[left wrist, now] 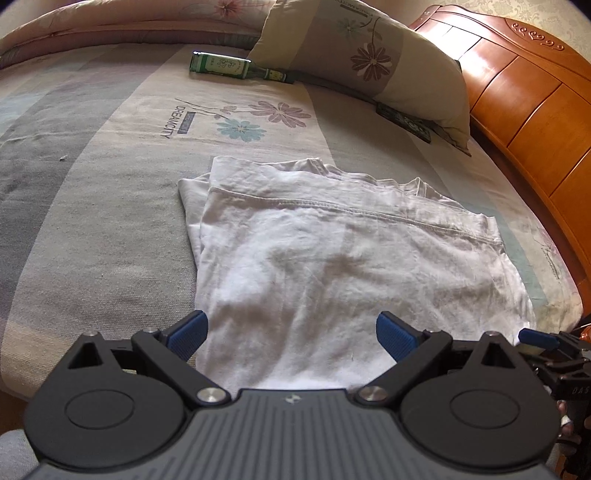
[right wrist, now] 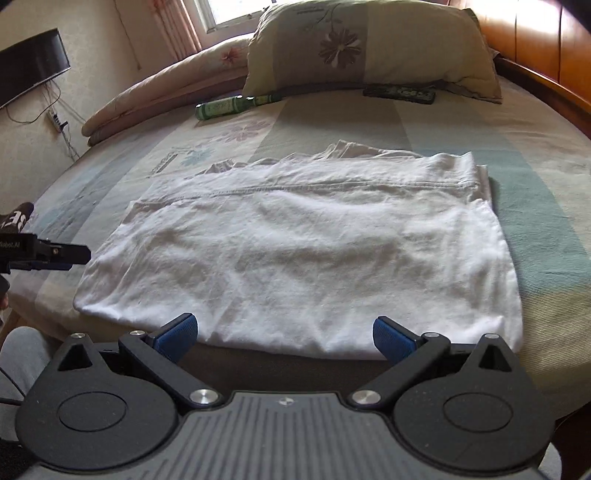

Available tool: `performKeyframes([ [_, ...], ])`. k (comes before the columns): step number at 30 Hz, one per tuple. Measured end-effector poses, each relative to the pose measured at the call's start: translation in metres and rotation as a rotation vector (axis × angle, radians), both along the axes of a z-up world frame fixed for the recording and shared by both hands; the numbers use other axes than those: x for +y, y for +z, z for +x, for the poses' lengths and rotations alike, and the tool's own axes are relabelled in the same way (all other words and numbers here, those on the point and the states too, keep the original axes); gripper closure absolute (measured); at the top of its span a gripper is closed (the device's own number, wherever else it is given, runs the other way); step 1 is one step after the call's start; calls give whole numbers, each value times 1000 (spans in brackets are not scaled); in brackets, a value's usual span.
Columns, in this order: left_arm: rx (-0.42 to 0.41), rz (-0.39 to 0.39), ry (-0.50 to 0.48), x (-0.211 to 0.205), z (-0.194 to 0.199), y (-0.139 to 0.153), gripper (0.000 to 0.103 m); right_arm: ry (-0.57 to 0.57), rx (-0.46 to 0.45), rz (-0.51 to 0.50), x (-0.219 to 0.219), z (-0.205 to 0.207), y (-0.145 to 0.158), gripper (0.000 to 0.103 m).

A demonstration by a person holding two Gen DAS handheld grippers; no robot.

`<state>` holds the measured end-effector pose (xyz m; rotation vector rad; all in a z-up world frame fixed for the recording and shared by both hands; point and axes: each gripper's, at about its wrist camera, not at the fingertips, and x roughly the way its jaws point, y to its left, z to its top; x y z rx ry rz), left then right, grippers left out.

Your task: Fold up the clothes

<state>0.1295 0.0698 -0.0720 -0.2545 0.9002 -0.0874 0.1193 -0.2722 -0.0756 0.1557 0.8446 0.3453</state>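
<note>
While folded white shirt [right wrist: 303,251] lies crosswise, hem away | both grippers' fingers apart, empty

Daylight pours from the bright curtained window [right wrist: 221,13] behind my bed, glaring off the glossy orange wooden headboard [left wrist: 524,103]. Both my fisheye views curve strongly and darken at the corners.

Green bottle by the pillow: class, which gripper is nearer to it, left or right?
Left, though only slightly. The left gripper sits at the shirt's near edge on the bottle's side; the right gripper sits further toward the headboard side.
</note>
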Motion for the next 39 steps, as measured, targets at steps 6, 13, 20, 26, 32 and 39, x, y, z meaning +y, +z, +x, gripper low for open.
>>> performKeyframes([
  [6,-8,-3,-19,-2,-1,2,6,-141,71,44,-30,12,-15,0],
  [13,-39,-39,-7,20,16,16,6,-86,19,31,-7,9,-1,0],
  [20,-48,-89,-33,25,29,28,6,-19,14,43,19,7,-6,0],
  [26,99,-216,-25,14,2,-31,6,-36,20,39,17,5,-5,0],
  [32,59,-275,-4,34,-3,-19,6,-53,19,44,15,4,-3,0],
  [39,3,-320,-65,63,46,6,6,-54,-4,52,21,0,5,0],
])
